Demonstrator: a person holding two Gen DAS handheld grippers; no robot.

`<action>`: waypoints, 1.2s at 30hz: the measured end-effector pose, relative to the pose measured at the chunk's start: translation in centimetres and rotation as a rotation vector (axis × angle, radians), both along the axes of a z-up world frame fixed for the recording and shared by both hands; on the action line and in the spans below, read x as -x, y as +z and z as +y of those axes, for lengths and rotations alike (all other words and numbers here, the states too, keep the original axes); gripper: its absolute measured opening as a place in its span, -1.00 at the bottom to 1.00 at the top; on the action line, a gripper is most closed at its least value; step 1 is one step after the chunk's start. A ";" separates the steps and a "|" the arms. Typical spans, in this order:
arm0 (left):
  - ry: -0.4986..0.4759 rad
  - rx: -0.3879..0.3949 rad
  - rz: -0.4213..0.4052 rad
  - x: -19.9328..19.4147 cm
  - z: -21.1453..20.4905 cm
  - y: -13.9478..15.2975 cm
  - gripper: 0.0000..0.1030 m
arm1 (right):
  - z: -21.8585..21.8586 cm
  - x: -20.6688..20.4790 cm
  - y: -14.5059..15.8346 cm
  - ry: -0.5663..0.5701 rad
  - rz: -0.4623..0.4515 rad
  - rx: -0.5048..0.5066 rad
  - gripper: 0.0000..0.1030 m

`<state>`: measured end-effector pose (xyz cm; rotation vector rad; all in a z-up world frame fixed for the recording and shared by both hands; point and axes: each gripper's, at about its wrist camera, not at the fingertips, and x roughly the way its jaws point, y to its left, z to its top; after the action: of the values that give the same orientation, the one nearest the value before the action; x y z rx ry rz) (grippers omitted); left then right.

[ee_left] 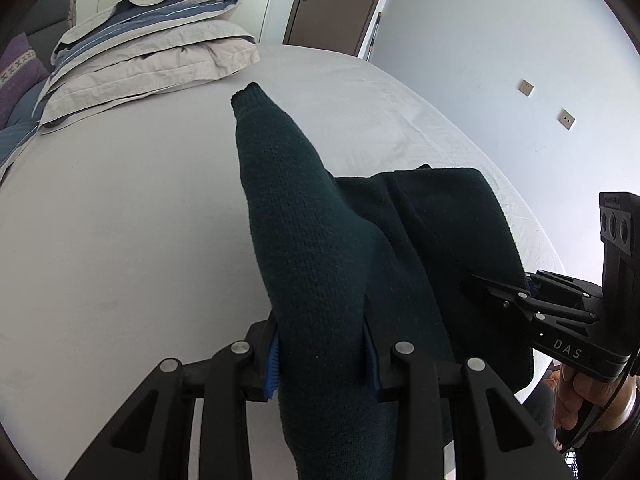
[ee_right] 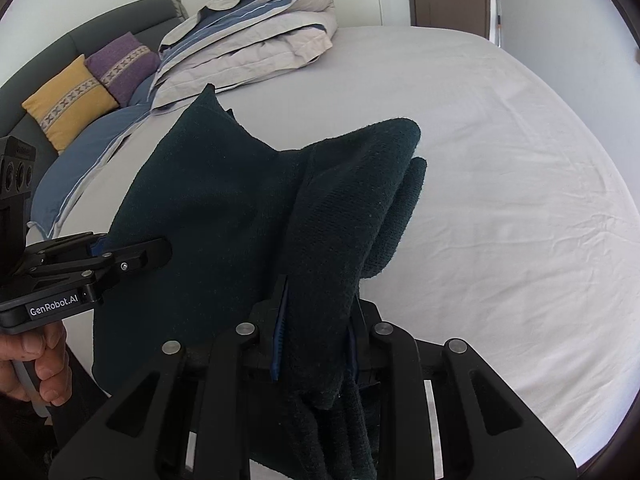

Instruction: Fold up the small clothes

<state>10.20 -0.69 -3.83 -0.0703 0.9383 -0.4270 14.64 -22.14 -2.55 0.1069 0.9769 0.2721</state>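
Now both tongs clench one dark green knitted sweater (ee_left: 320,240): left gripper (ee_left: 322,356) and right gripper (ee_right: 316,340), above the white-sheeted bed (ee_left: 120,240)

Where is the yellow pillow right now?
Only the right wrist view shows the yellow pillow: far left, leaning on the dark headboard, beside the purple pillow.
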 end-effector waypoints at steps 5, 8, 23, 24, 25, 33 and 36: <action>0.043 0.011 0.053 1.2 3.7 -2.3 -0.31 | 3.5 1.5 -2.3 0.037 0.037 -0.043 -0.59; 0.048 -0.015 0.071 0.9 4.2 -4.2 -0.30 | 3.3 1.8 -4.7 0.030 0.082 -0.084 -0.59; 0.114 0.072 0.134 -0.3 7.4 -8.9 0.31 | -2.1 0.0 -13.5 -0.147 0.214 -0.391 -0.05; 0.117 0.075 0.134 -0.2 7.5 -8.8 0.31 | -2.0 -0.4 -13.0 -0.164 0.212 -0.386 -0.01; 0.119 0.069 0.128 0.0 7.5 -8.5 0.31 | -2.2 -0.2 -12.6 -0.179 0.199 -0.380 -0.01; 0.160 0.047 0.037 3.2 7.8 -5.5 0.28 | -4.1 6.5 -5.5 -0.154 0.015 -0.377 -0.01; 0.168 0.060 0.009 4.6 8.0 -4.6 0.28 | -2.7 8.2 -4.7 -0.096 -0.018 -0.372 -0.01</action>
<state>5.62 7.27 -8.41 -0.2048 0.9208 -0.2996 6.43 -24.80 -7.24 0.4885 0.8916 0.3635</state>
